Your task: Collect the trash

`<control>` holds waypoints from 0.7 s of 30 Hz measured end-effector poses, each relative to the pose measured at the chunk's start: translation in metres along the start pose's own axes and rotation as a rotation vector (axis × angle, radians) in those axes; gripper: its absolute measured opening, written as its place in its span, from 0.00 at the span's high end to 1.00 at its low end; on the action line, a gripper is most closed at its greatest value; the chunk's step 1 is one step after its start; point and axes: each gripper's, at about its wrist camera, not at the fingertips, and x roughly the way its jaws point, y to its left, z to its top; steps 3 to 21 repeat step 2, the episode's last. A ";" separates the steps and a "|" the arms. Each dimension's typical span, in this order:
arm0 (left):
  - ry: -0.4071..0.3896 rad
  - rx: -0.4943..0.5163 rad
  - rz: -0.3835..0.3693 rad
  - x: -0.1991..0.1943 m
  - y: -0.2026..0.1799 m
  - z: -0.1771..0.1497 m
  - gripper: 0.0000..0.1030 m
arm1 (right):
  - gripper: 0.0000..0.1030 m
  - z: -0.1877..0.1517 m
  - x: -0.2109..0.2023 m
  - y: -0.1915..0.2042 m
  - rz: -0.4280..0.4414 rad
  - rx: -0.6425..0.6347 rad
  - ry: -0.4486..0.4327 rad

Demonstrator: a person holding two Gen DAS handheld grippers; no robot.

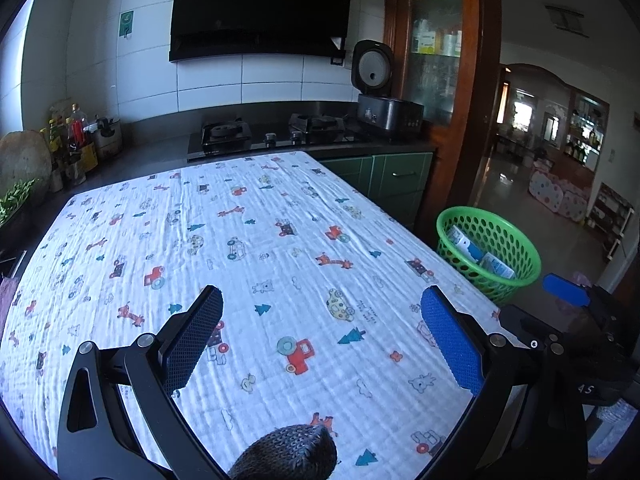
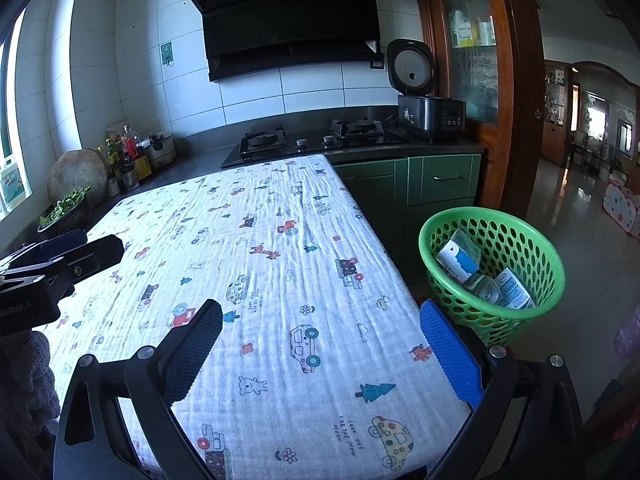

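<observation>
Beside the table, basket [image 2: 494, 236] trash [image 2: 457, 255] lies tilted, long axes slanting.

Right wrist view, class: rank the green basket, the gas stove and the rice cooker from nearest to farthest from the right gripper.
Measured from the right gripper, which is open over the printed cloth:
1. Green basket: on the floor just right of the table, holding cartons.
2. Gas stove: on the counter past the table's far end.
3. Rice cooker: far right of the counter, lid up.

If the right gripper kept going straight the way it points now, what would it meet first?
Probably the tablecloth: the open right gripper points along and slightly down over it, with nothing lying in its path. If it clears the cloth, the stove lies beyond. Depth is hard to judge.
</observation>
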 end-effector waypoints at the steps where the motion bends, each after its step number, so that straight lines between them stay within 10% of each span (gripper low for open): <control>1: 0.001 -0.002 0.000 0.000 0.000 0.000 0.05 | 0.07 0.000 0.000 0.000 0.001 0.001 0.000; 21: 0.003 -0.003 0.001 0.000 0.001 0.000 0.05 | 0.07 0.000 0.000 0.000 0.001 0.000 0.001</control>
